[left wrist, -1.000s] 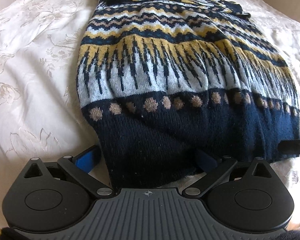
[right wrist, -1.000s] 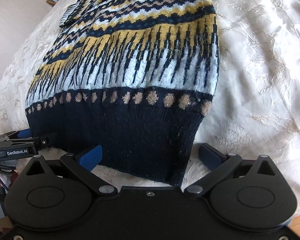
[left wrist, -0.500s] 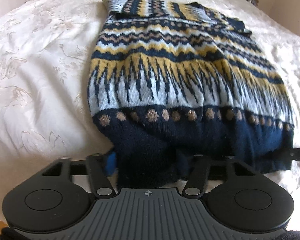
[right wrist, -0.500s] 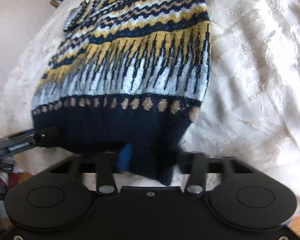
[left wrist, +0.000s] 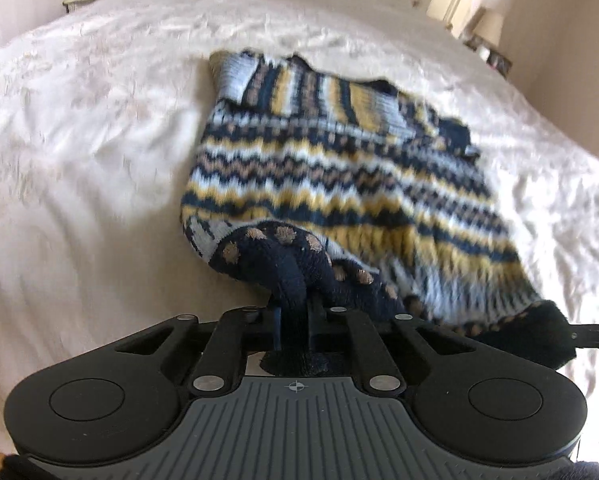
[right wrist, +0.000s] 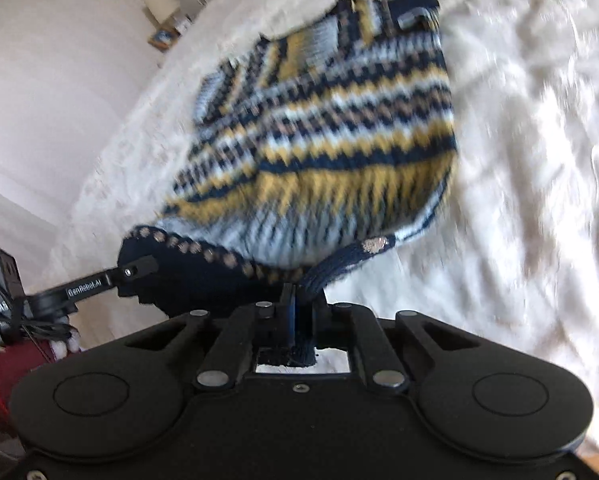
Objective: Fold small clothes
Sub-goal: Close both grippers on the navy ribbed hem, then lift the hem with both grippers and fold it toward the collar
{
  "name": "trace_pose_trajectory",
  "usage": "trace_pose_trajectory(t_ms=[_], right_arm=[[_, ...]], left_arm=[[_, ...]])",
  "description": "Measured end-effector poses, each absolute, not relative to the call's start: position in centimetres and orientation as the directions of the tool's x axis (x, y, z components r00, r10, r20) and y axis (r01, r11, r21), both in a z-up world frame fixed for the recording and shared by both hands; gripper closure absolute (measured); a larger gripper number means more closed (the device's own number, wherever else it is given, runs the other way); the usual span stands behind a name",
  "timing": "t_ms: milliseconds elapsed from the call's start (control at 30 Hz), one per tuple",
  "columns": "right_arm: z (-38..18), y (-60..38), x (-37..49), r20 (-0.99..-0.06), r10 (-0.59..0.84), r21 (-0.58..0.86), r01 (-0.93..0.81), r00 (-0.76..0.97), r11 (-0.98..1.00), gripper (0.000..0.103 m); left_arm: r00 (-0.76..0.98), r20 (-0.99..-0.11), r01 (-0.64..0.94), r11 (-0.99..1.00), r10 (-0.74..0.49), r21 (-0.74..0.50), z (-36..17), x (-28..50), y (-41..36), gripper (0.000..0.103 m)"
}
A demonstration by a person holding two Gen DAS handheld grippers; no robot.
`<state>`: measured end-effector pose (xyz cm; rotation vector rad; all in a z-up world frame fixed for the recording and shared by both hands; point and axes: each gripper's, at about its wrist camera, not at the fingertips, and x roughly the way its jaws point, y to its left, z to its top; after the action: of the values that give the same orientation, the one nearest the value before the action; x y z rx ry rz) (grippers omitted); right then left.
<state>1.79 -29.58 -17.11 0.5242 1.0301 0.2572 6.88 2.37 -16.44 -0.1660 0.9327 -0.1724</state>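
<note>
The sweater (left wrist: 339, 184) lies across the middle of the bed (left wrist: 79, 160), its dark hem lifted at the near edge. Its thick knit could slip free or fold crooked if one side is carried ahead. The left gripper (left wrist: 295, 316) is clamped on the hem's left corner; the right gripper (right wrist: 301, 312) pinches the right corner.

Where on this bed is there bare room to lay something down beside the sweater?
Bare white bedspread lies left of the navy-and-yellow patterned knit sweater, and more to its right. Crowded at the near hem, where both tongs grip.
</note>
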Motion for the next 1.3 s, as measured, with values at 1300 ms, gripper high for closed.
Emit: trace_pose_trajectory(t_ms=[1300], right_arm=[[-10.1,-35.4,20.1,-0.586,0.377,0.578,0.045,0.717,0.815,0.089]], left_arm=[[0.647,-0.724,0.093,0.967,-0.240,-0.237,-8.9,24.1,1.1,0.093]])
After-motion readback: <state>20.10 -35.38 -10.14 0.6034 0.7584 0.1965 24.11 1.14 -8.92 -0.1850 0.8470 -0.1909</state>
